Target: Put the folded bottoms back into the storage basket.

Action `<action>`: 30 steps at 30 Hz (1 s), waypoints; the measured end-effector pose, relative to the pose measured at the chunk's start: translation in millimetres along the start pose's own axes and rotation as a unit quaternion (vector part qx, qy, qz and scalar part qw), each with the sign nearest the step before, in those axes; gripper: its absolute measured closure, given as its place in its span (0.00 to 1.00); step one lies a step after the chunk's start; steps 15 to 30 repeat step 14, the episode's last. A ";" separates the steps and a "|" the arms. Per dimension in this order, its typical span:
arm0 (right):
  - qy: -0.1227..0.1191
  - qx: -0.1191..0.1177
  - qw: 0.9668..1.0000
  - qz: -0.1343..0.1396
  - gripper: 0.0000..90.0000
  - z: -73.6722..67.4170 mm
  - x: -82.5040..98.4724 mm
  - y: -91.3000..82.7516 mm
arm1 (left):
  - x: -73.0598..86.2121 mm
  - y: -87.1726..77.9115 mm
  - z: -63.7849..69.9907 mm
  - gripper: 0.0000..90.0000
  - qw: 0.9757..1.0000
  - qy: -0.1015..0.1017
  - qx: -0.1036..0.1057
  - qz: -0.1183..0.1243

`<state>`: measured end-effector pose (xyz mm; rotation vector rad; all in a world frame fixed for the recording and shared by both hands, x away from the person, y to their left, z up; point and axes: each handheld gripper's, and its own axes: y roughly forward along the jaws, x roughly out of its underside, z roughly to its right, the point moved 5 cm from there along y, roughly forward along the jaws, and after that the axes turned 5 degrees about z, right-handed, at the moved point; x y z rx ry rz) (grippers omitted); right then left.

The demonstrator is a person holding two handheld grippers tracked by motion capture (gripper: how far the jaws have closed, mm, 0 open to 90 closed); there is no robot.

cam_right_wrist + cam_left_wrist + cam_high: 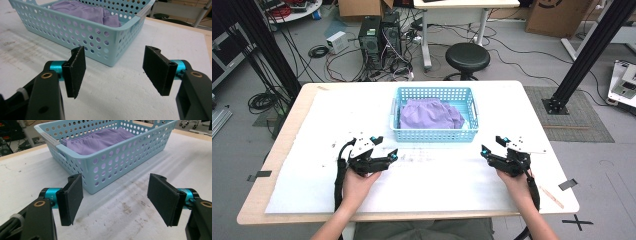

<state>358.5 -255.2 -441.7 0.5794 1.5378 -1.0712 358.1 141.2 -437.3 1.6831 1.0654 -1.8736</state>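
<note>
A: High view first. We count 1 table (287, 145) w/ white sheet, 1 light-blue perforated basket (433, 134) at centre-far side, 1 heap of purple cloth (427, 115) inside it. How many pieces the cloth makes, we can't tell.

B: Grippers?

A: 2. Left gripper (385, 148) near side, left of basket; right gripper (493, 145) near side, right of basket. Both apart from the basket, jaws spread, nothing between them. 2 forearms come in from the bottom edge.

B: Beyond the table?

A: We log 1 black stool (467, 57), 2 PC towers (381, 35), loose cables on floor.

B: Left gripper view?

A: Left gripper (115, 195): 2 black pads wide apart, empty. A basket (107, 162) corner sits just past them, cloth (97, 140) inside.

B: Right gripper view?

A: Same layout. Right gripper (115, 70) jaws released, empty; basket (82, 32) corner ahead, cloth (80, 11) in it.
</note>
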 end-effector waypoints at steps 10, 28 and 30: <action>0.001 0.000 1.000 -0.004 0.39 1.0 1.3 1.7 | 2.9 0.9 -2.7 0.32 1.000 -0.003 -0.006 -0.005; 0.002 -0.001 1.000 -0.005 0.39 2.6 1.8 2.6 | 3.8 0.8 -3.8 0.32 1.000 -0.005 -0.007 -0.007; 0.002 -0.001 1.000 -0.005 0.39 2.6 1.8 2.6 | 3.8 0.8 -3.8 0.32 1.000 -0.005 -0.007 -0.007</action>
